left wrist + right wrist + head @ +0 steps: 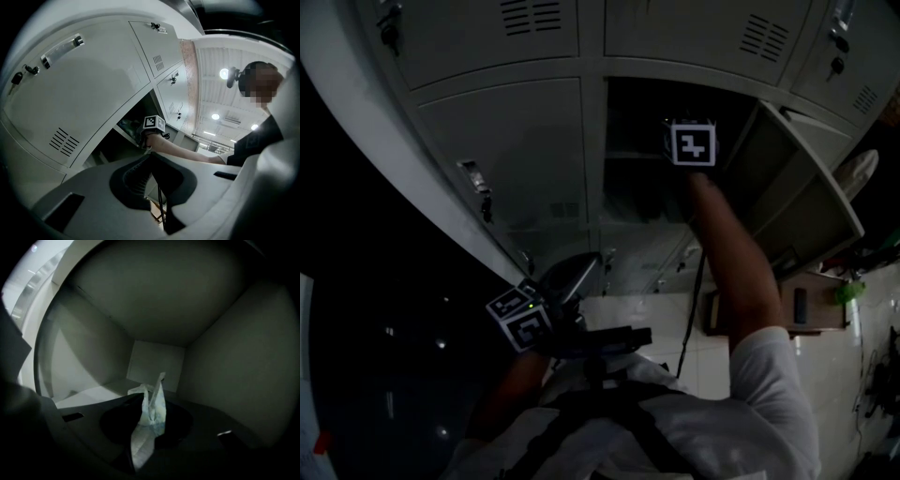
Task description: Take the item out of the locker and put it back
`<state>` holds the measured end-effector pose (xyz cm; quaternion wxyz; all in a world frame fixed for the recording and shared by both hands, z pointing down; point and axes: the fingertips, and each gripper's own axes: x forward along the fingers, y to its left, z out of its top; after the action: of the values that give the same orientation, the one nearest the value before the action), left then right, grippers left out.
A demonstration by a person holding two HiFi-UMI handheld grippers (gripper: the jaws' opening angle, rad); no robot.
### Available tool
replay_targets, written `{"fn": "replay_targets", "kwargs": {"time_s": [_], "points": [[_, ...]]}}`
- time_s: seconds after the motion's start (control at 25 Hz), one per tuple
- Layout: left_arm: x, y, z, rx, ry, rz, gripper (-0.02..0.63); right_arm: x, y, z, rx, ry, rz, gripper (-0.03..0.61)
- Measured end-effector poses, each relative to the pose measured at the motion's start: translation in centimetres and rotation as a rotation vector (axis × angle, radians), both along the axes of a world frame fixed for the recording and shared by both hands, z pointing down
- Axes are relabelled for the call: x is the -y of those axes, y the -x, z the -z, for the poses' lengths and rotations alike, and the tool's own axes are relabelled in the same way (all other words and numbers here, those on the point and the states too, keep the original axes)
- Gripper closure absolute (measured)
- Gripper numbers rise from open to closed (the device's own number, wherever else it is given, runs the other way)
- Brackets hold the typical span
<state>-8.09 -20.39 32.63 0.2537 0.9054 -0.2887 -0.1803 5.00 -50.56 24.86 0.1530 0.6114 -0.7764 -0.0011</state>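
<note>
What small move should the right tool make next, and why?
Probably draw the right tool straight back out of the locker compartment. Its jaws are pinched on the crumpled white bag well inside the compartment, so the grip looks made and only taking the bag out remains. The left tool is outside the locker, jaws together on nothing, and need not help.

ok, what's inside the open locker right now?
The right gripper, shut on a crumpled pale wrapper. Otherwise bare locker walls and shelf show; the shelf under the jaws is covered.
</note>
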Motion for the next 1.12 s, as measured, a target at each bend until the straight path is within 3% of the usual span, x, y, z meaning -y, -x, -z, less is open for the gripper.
{"fn": "replay_targets", "kwargs": {"time_s": [0.68,1.12], "points": [[-0.4,-1.3,0.2,0.006,-0.007,-0.04,0.62,-4.4,-0.2,3.0,0.008,-0.129,0.046,0.548],[-0.9,-2.2,0.1,0.005,-0.005,-0.069,0.62,-7.4,-0.9,3.9,0.023,-0.164,0.059,0.554]]}}
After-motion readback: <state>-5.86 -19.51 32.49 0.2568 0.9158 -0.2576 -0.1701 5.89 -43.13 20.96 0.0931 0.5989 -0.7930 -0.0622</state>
